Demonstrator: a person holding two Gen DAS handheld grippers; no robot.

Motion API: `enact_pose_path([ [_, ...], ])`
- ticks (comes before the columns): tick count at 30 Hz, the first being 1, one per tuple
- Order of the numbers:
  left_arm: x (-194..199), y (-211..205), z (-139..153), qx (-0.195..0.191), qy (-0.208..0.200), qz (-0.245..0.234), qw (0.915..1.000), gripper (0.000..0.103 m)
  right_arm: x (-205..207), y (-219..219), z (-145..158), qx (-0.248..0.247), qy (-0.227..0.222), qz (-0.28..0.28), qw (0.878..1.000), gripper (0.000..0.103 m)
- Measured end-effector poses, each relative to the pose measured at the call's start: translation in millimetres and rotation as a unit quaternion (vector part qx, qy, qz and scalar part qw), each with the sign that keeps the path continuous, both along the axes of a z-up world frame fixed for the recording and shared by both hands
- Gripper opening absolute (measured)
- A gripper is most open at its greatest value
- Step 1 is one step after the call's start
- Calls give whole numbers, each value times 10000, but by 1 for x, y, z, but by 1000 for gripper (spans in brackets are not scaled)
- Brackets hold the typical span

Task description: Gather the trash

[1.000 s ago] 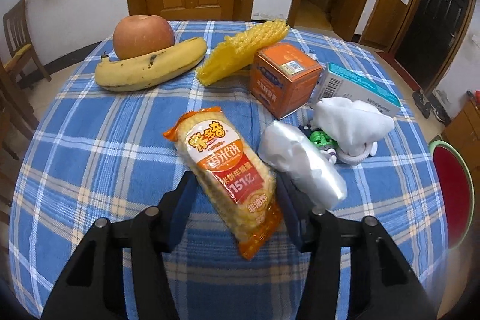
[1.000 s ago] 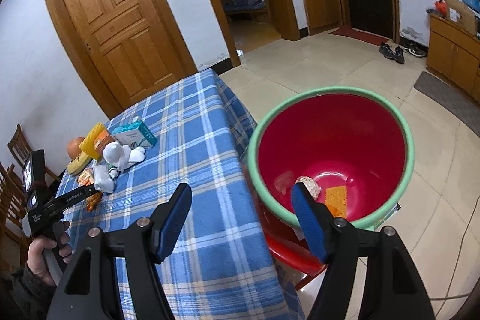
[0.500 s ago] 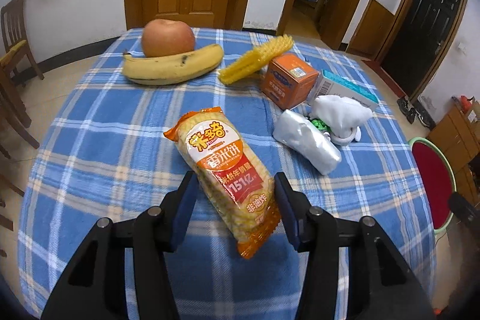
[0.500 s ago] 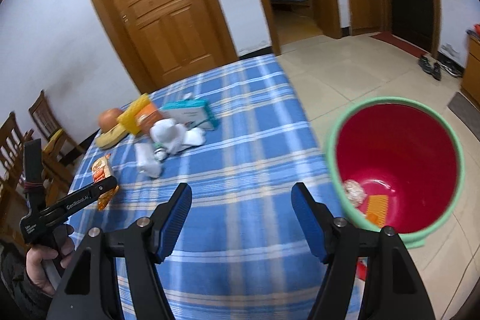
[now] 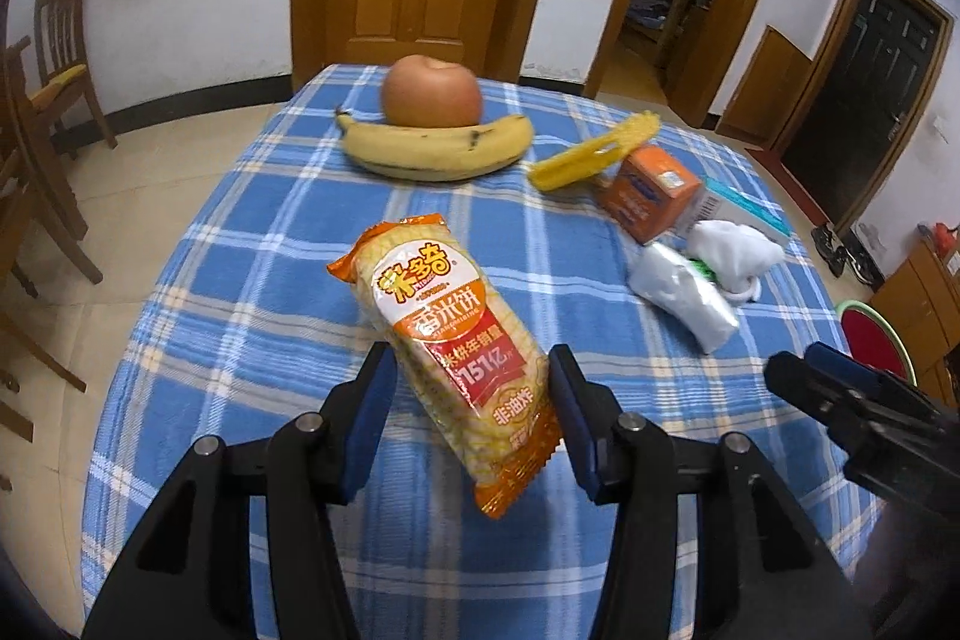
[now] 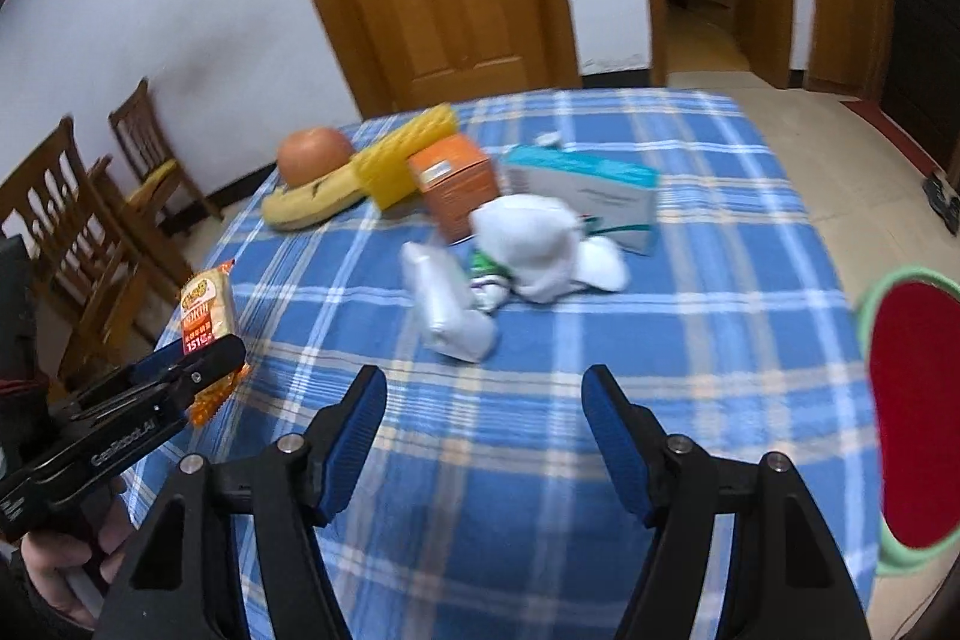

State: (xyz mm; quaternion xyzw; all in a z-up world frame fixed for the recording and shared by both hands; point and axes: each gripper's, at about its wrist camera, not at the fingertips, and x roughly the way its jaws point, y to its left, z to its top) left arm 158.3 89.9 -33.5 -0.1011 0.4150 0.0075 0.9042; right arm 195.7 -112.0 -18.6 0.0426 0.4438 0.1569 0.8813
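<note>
My left gripper is shut on an orange rice-cracker packet and holds it above the blue plaid table; the packet also shows in the right wrist view. My right gripper is open and empty over the table's near side, short of a silver wrapper, crumpled white tissue and a small green-white scrap. The red bin with a green rim stands off the table at the right.
An apple, a banana, a yellow foam net, an orange box and a teal-white box lie at the far side. Wooden chairs stand to the left.
My left gripper has lifted the packet and drawn back from the table. My right gripper has swung left from the bin to face the table items.
</note>
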Motion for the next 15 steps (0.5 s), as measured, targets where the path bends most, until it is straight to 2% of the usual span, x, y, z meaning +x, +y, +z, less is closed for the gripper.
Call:
enact_pose_path([
  [4, -1, 11, -5, -58, 68, 120, 9999, 52, 11, 12, -8, -84, 101, 81, 9999, 66],
  [8, -2, 19, -8, -126, 83, 171, 9997, 52, 19, 18, -19, -98, 256, 87, 9996, 58],
  [10, -2, 20, -8, -151, 74, 175, 9997, 52, 22, 19, -23, -109, 334, 79, 9994, 51],
  [15, -4, 20, -6, -178, 44, 150, 9997, 52, 26, 19, -28, -119, 419, 41, 9990, 46],
])
